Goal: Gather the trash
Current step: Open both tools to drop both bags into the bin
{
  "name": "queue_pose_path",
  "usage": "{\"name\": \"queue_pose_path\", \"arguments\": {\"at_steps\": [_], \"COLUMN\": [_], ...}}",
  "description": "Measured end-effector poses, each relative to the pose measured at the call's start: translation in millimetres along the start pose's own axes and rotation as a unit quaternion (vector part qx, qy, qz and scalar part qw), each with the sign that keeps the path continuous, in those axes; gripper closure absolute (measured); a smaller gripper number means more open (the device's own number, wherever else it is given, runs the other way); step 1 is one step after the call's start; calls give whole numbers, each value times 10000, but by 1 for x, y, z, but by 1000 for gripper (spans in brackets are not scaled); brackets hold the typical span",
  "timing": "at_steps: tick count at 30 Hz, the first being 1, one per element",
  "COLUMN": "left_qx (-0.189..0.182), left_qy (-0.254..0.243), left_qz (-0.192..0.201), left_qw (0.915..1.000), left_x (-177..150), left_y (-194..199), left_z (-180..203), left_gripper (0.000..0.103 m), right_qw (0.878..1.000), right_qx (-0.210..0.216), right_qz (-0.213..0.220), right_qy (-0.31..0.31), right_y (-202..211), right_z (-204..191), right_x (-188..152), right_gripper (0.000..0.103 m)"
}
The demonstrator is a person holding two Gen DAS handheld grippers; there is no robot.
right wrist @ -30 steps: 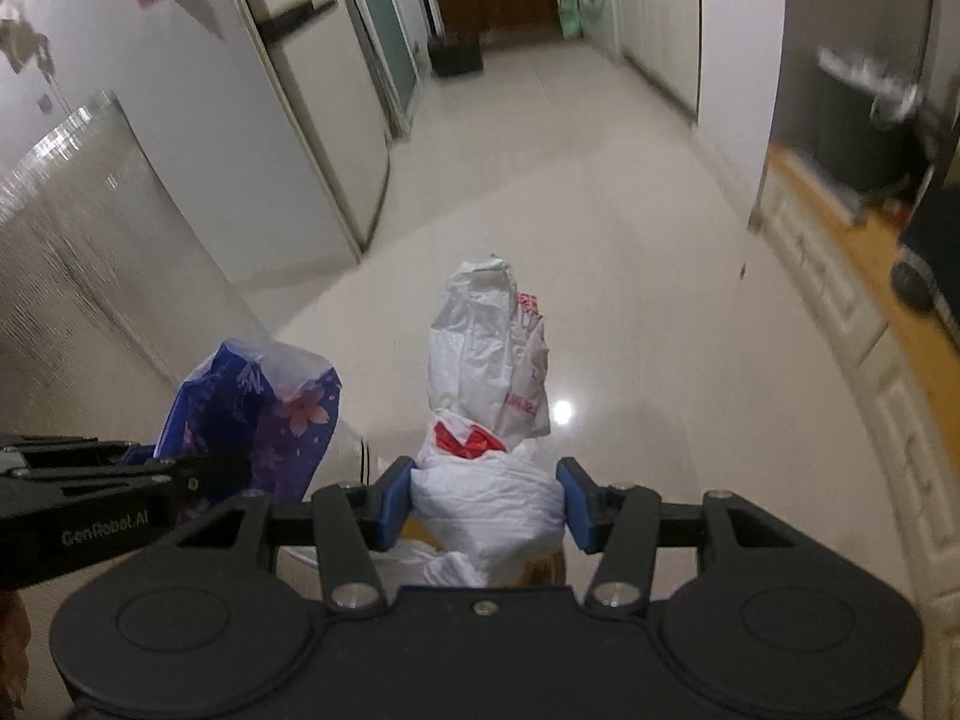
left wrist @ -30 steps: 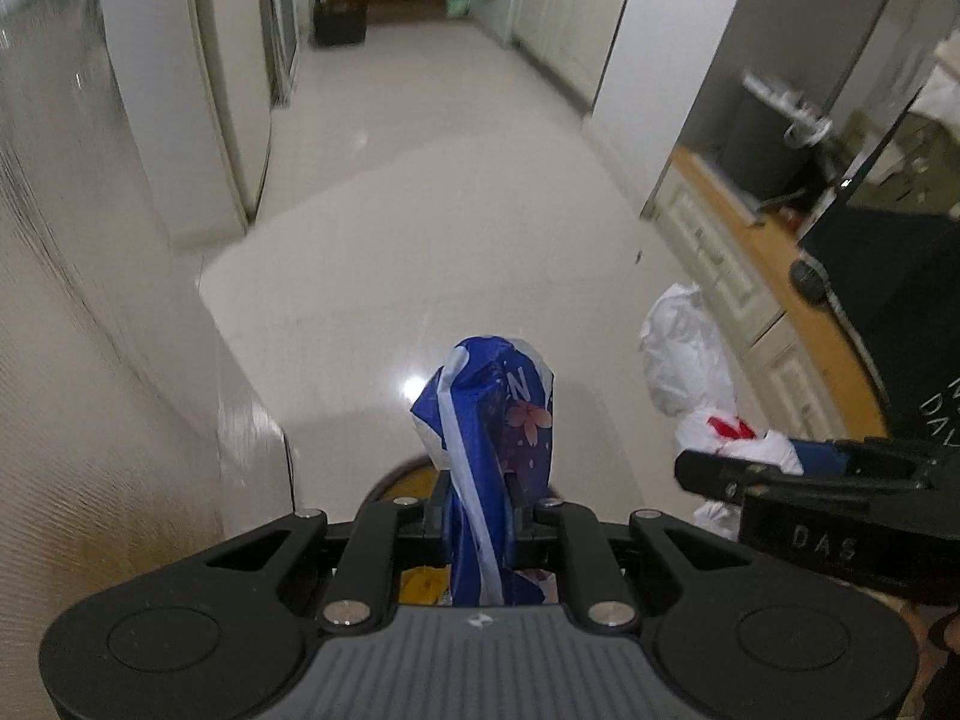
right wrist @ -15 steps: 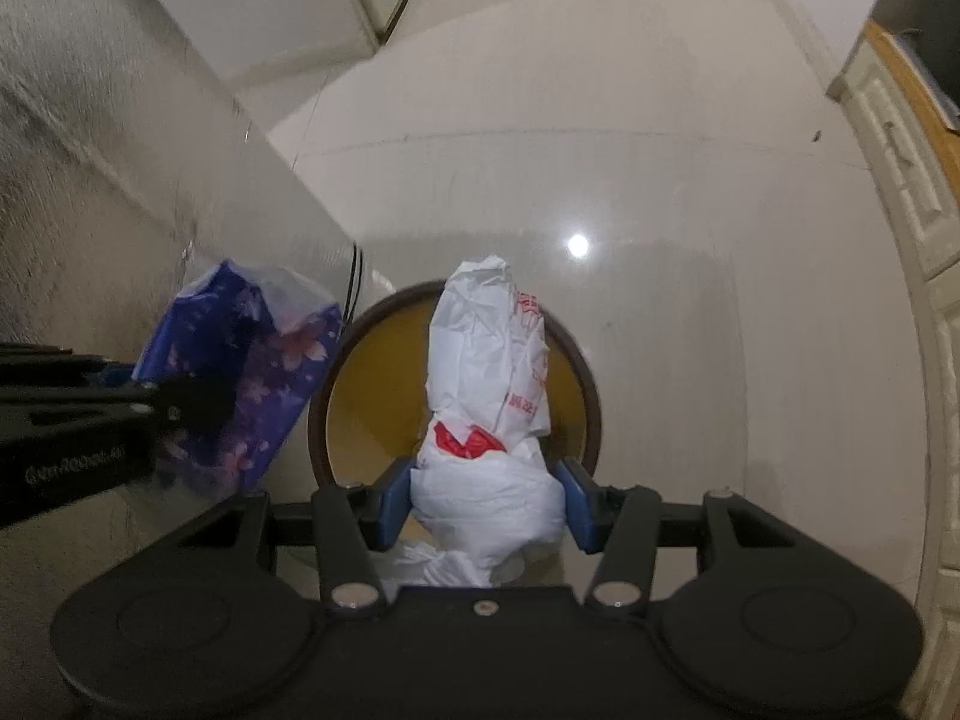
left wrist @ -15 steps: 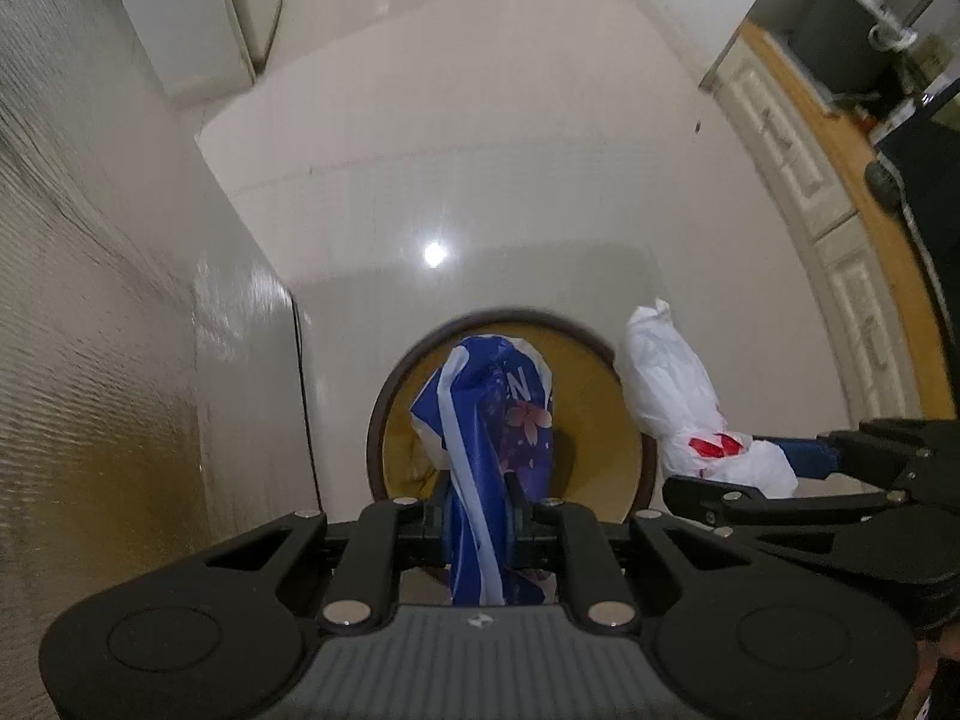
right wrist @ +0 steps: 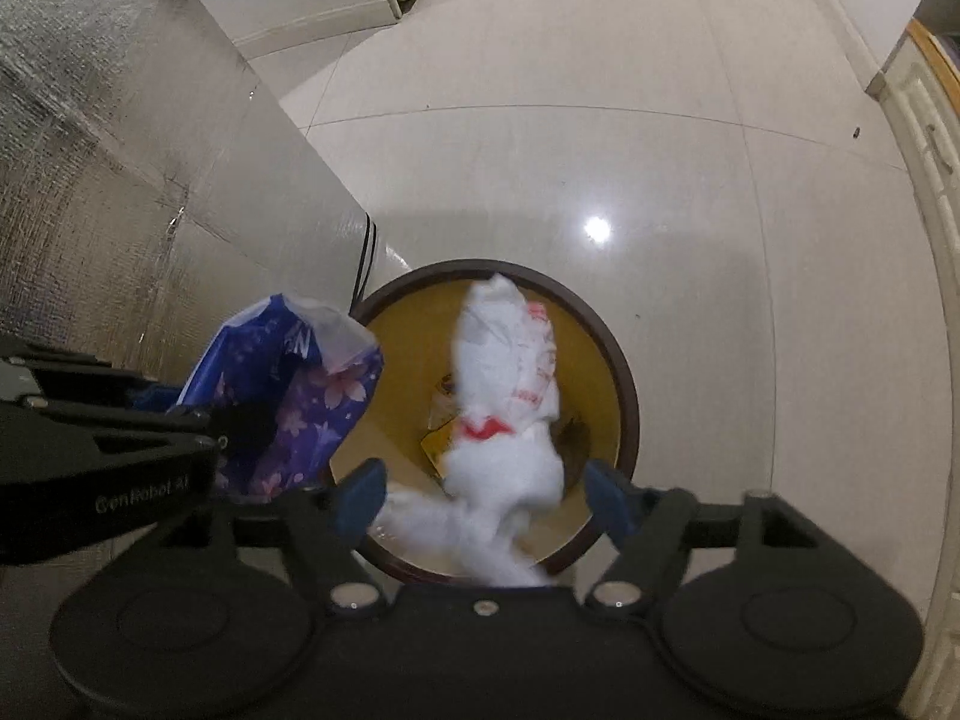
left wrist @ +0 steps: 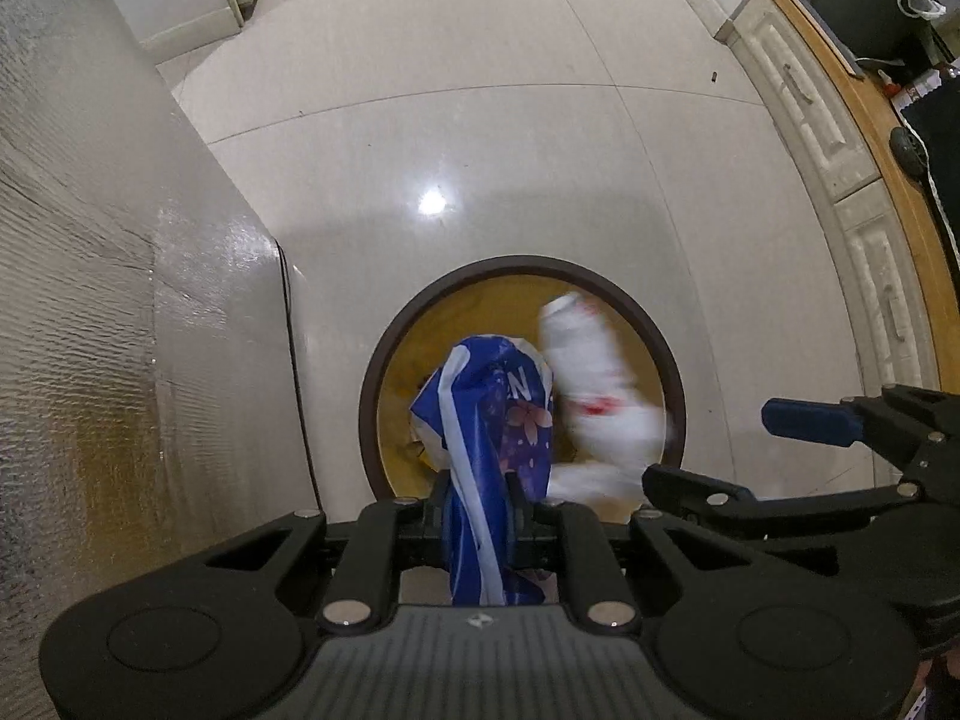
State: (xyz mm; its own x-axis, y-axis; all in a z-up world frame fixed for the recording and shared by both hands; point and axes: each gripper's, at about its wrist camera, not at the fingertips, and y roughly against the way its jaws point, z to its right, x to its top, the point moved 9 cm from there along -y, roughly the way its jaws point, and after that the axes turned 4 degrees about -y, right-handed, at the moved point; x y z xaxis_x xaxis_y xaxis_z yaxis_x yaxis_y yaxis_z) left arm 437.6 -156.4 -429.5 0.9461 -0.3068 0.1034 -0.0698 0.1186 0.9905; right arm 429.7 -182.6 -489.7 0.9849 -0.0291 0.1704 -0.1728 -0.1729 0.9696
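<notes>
My left gripper (left wrist: 477, 501) is shut on a blue flowered plastic bag (left wrist: 495, 414), held over the left part of a round bin (left wrist: 672, 384) with a dark rim and yellow inside. The bag also shows in the right wrist view (right wrist: 288, 396). My right gripper (right wrist: 480, 489) is open, its blue pads (right wrist: 360, 495) spread apart. A white plastic bag with red print (right wrist: 510, 396) is loose between them, blurred, over the bin (right wrist: 624, 396). It also shows in the left wrist view (left wrist: 594, 396).
A silver foil-covered panel (left wrist: 90, 300) stands close on the left, with a black cable (left wrist: 294, 348) down its edge. White cabinet drawers under a wooden counter (left wrist: 840, 138) run along the right. Glossy white tile floor (left wrist: 480, 120) surrounds the bin.
Both grippers tilted down over the bin. My right gripper opened and let go of the white bag, which is dropping into the bin. My left gripper still grips the blue bag.
</notes>
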Motion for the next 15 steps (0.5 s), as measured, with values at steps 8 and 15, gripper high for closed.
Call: {"name": "queue_pose_path", "arguments": {"at_steps": [8, 15], "left_qx": [38, 386], "left_qy": [129, 167], "left_qz": [71, -190], "left_qw": [9999, 9989], "left_x": [1, -12], "left_y": [-4, -9], "left_z": [-1, -9], "left_gripper": [59, 23], "right_qw": [9998, 9996], "right_qx": [-178, -216], "right_qz": [-120, -180], "right_qy": [19, -15], "right_y": [1, 11], "right_z": [9, 21], "right_x": [-2, -4], "right_gripper": [26, 22]}}
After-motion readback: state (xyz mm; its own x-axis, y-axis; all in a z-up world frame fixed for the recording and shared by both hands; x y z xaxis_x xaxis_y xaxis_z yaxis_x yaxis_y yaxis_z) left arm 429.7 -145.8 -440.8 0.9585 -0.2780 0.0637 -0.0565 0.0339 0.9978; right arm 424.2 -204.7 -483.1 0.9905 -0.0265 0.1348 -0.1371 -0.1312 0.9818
